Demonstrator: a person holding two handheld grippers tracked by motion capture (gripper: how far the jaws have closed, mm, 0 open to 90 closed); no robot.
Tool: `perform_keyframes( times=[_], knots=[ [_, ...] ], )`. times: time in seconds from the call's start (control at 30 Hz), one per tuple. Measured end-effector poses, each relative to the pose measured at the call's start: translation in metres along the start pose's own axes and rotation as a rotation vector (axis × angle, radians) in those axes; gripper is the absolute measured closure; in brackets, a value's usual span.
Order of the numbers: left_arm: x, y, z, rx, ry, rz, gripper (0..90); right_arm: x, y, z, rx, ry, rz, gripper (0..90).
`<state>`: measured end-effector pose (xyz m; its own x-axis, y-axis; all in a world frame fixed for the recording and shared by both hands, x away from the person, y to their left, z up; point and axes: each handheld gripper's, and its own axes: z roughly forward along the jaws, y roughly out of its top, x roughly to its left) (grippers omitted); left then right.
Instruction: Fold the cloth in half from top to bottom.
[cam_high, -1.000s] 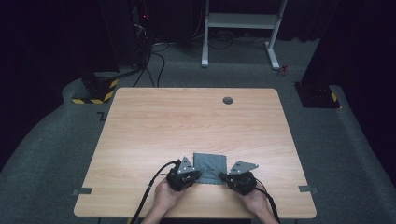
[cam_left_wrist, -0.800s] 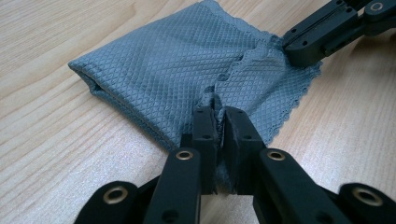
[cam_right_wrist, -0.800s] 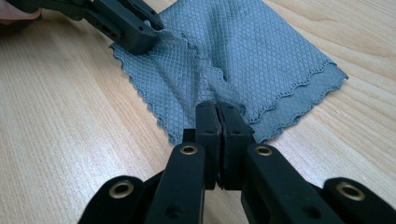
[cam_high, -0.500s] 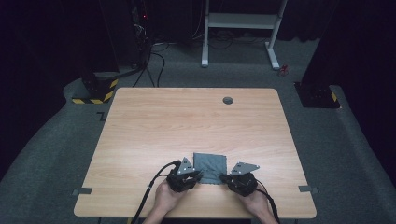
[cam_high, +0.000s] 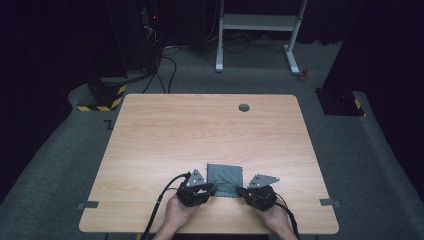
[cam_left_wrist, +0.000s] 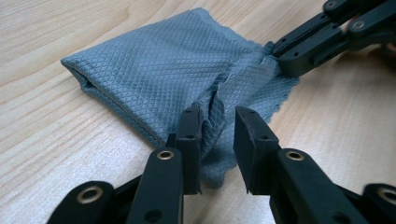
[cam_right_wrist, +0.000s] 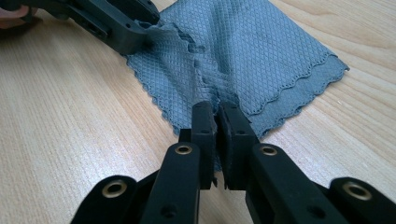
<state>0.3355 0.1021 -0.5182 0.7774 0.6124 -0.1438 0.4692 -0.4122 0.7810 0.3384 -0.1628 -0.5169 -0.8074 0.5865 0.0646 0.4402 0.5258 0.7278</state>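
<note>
we've got the grey cloth (cam_high: 226, 178) folded once already, lying flat near the table's (cam_high: 200, 135) front edge. left gripper (cam_left_wrist: 215, 122) – jaws spread around a near corner, not clamped yet. right gripper (cam_right_wrist: 217, 116) – pinching the other near corner. next fold seems still to come. cloth's long axis looks front-to-back, fold edge at left.

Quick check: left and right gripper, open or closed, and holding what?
Left gripper: open, jaws apart around a fold of the grey cloth.
Right gripper: closed on the cloth's edge.
</note>
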Motion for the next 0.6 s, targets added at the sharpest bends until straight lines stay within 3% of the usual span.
perform_keyframes(
  times=[0.2,0.37,0.5,0.6],
  knots=[
    [0.004,0.002,-0.012,-0.048,-0.009,-0.06,59.1,-0.002,0.0,-0.006,-0.033,0.009,0.025,71.9],
    [0.014,0.01,-0.019,-0.084,0.035,-0.095,52.6,-0.011,0.005,-0.012,-0.073,-0.003,0.073,71.0],
    [0.023,0.022,-0.009,-0.044,0.081,-0.132,50.5,-0.017,0.014,-0.008,-0.077,-0.028,0.096,72.1],
    [0.025,0.029,0.003,0.007,0.113,-0.105,49.4,-0.02,0.022,0.002,-0.053,-0.051,0.102,72.6]
  ],
)
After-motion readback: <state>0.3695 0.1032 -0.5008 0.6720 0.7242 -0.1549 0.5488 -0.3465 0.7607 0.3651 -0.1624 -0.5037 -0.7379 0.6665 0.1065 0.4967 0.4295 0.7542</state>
